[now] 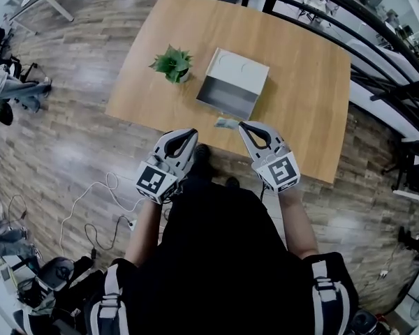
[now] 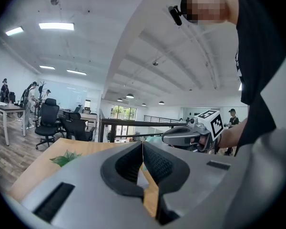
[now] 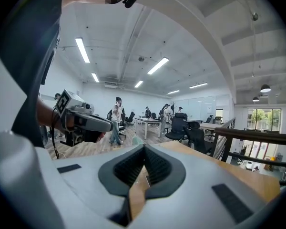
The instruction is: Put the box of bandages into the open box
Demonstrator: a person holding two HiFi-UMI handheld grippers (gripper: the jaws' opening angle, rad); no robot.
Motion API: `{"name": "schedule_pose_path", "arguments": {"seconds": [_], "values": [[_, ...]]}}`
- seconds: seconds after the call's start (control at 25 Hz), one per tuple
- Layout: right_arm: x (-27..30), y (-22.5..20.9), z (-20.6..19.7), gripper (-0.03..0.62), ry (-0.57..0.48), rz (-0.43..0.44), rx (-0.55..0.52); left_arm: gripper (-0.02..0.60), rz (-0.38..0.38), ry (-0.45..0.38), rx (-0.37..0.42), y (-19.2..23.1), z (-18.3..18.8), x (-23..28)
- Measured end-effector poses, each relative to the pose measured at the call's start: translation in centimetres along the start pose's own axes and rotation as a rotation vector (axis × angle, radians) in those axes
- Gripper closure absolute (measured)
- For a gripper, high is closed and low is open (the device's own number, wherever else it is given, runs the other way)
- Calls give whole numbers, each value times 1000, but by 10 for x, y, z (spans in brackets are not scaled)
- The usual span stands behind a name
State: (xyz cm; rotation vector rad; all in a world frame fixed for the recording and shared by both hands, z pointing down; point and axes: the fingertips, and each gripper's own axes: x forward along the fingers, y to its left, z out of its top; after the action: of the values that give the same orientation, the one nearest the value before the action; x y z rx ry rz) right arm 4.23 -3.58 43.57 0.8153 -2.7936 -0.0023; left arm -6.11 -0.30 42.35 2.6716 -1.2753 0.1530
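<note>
A: Where's the box of bandages point(image 1: 225, 123)?

B: Right on the near edge of the table point(image 1: 300, 103), flat, just in front of the open box point(image 1: 227, 98) and between the two gripper tips

A: And the tools?

B: The left gripper point(image 1: 191, 132) and the right gripper point(image 1: 243, 125) both hover just off that near edge. On each one the two jaws are pressed together at the tips, with nothing between them

A: So what could go wrong?

B: Mostly the edge, I'd say. The bandage box looks small and low, and it has almost no table behind it on our side. If a closed tip comes down on it, or the jaws open late and clip a corner, it could be knocked off onto the floor

A: Anything else?

B: A low grab may scrape the wood and slip off it. Carrying it in too low could catch the open box's near wall and shove that box towards the far edge. The plant point(image 1: 172, 64) near the left edge looks well out of the way
</note>
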Motion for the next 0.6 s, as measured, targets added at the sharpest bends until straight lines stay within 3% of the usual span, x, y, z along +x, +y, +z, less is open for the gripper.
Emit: {"name": "schedule_pose_path", "arguments": {"seconds": [0.6], "values": [[63,-28,-4,569,50,-102,70,558,-115,23,-1,76,4,36]]}}
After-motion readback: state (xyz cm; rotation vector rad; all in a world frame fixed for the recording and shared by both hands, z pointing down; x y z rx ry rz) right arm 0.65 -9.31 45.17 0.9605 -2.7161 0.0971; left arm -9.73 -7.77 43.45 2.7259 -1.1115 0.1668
